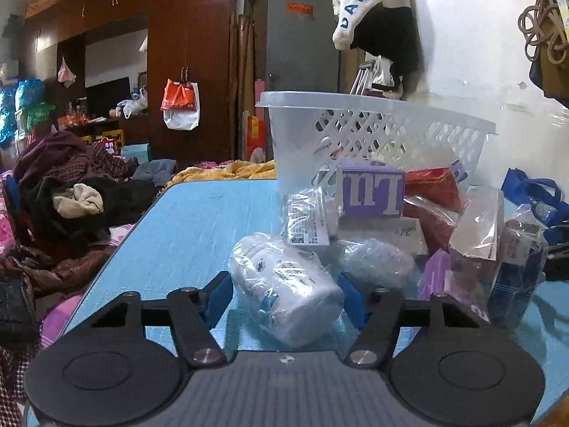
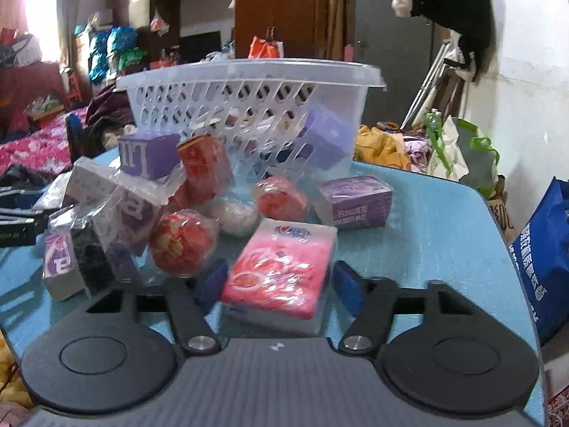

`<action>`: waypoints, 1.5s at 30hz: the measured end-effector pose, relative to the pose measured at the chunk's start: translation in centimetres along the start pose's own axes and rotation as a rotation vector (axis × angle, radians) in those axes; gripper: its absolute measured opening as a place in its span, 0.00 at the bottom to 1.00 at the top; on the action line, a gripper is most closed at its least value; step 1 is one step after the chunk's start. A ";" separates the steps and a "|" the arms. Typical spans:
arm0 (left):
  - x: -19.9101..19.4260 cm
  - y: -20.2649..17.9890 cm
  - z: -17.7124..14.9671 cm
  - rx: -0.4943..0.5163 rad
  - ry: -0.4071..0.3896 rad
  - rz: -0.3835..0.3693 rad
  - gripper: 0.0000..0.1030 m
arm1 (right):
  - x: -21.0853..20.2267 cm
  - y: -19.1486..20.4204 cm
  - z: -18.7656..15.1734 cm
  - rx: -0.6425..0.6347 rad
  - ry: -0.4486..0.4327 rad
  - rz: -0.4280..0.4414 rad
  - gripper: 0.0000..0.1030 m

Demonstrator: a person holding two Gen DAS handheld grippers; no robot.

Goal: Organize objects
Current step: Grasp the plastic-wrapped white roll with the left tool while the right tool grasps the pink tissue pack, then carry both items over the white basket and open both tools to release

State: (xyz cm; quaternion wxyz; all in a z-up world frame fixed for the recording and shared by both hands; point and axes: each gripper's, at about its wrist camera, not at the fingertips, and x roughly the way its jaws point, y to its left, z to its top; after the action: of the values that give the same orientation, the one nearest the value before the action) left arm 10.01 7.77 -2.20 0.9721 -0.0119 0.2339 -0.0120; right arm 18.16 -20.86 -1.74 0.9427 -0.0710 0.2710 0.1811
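Note:
A pile of wrapped packets and boxes lies on a blue table (image 1: 199, 220) in front of a white slotted basket (image 1: 373, 131), which also shows in the right wrist view (image 2: 249, 106). My left gripper (image 1: 284, 295) is open, its blue fingers either side of a white plastic-wrapped roll (image 1: 284, 288) lying on the table. My right gripper (image 2: 279, 284) is open around a pink tissue pack (image 2: 284, 267) on the table. A purple box (image 1: 371, 190), red packets (image 2: 183, 243) and a purple tissue pack (image 2: 355, 201) lie close behind.
A heap of clothes (image 1: 71, 192) lies on the bed left of the table. A blue bag (image 2: 547, 259) stands at the table's right edge, and green bags (image 2: 462, 153) beyond it. A jacket (image 1: 380, 17) hangs on the white wall behind the basket.

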 end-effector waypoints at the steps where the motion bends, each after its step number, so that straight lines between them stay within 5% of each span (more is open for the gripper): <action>1: -0.2 0.0 -0.1 -0.003 -0.015 -0.006 0.65 | -0.1 -0.1 0.0 0.008 -0.008 -0.006 0.62; 10: -1.8 -0.4 -0.4 -0.013 -0.120 -0.099 0.65 | -1.5 -1.6 -0.5 0.110 -0.113 0.024 0.61; 19: -2.5 -0.8 -1.3 -0.015 -0.224 -0.180 0.65 | -2.4 -0.9 -0.6 0.079 -0.196 -0.001 0.61; 37: -3.4 -1.4 -2.2 0.032 -0.305 -0.213 0.65 | -3.8 0.0 -1.2 0.011 -0.305 0.021 0.61; 45: -4.1 -0.7 -1.8 0.015 -0.337 -0.203 0.65 | -4.9 -0.2 -1.7 0.054 -0.401 -0.035 0.61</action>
State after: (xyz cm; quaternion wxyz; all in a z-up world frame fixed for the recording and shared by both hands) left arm 5.54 7.14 -1.93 0.9914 -0.0300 0.0652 -0.1097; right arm 13.54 -22.89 -0.56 0.9823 -0.0130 0.0813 0.1681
